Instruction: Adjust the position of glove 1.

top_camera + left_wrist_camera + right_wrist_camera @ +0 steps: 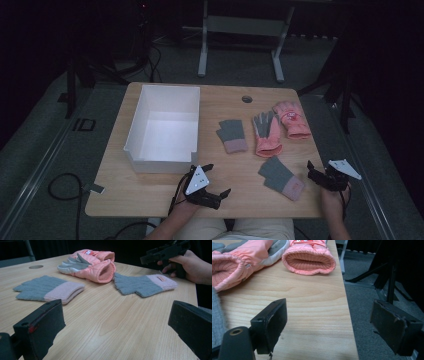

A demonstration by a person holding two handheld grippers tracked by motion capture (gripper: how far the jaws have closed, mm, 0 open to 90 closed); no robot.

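Two grey knit gloves with pink cuffs lie on the wooden table (150, 192), one mid-table (232, 135) and one near the front right (281, 177). Two pink padded gloves lie behind them, one with a grey palm (267, 134) and one farther right (291, 119). My left gripper (218, 179) is open at the front edge, its jaws (114, 307) spread wide and pointing at the grey gloves (47, 290) (145, 283). My right gripper (314, 172) is open at the table's right edge, empty (329, 303), straddling that edge and facing a pink cuff (309, 262).
A white open box (162, 127) stands on the left half of the table, empty inside. A round cable hole (247, 98) sits near the back edge. Grey carpet and metal frame legs (202, 50) surround the table. Cables (60, 187) lie on the floor at left.
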